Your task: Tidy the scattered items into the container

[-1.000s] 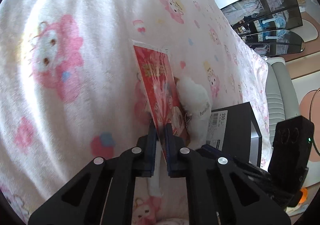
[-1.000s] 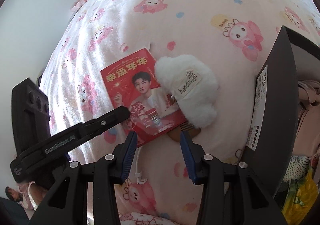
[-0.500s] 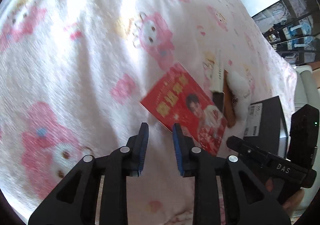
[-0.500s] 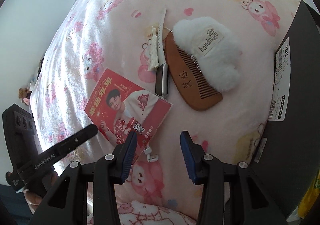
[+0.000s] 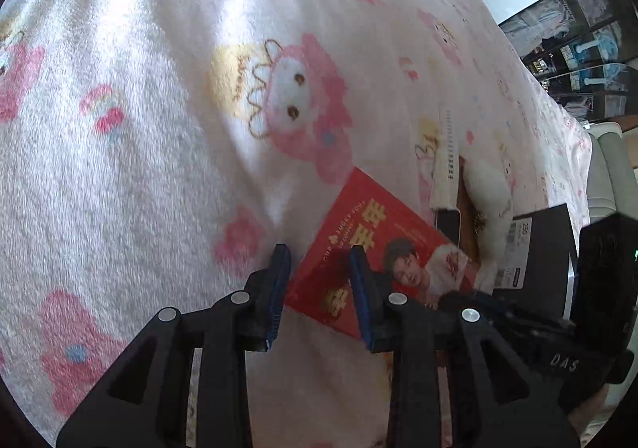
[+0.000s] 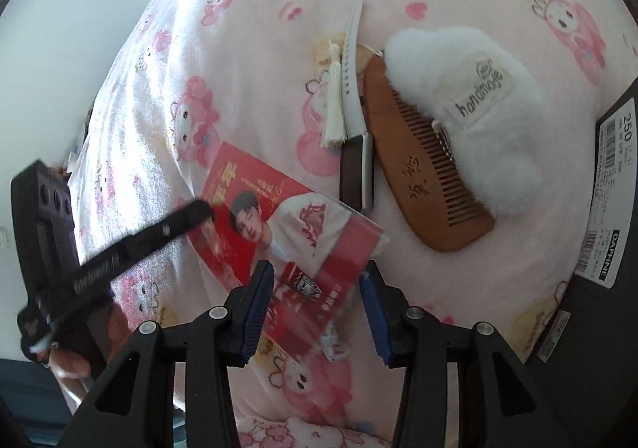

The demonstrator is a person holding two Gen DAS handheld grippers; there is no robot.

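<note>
A red card with a man's portrait (image 6: 291, 221) lies flat on the pink cartoon blanket (image 6: 247, 29); it also shows in the left wrist view (image 5: 382, 248). My left gripper (image 5: 319, 280) is open over its near corner. My right gripper (image 6: 317, 308) is open over its lower edge. Beside the card lie a wooden comb (image 6: 418, 173), a white fluffy pouch marked "handmade" (image 6: 470, 101), a white strip with a tassel (image 6: 347, 61) and a dark flat item (image 6: 357, 173). The black box (image 6: 610, 248) stands at the right.
The left gripper's finger (image 6: 131, 244) reaches across the card's left part in the right wrist view. A small white clip (image 6: 333, 344) lies near the right gripper. Shelves (image 5: 578, 49) and a white chair (image 5: 614, 169) stand beyond the bed.
The left gripper let go of the red card, which now lies flat on the blanket, uncovering the comb and strip. Both grippers have moved closer over the card.
</note>
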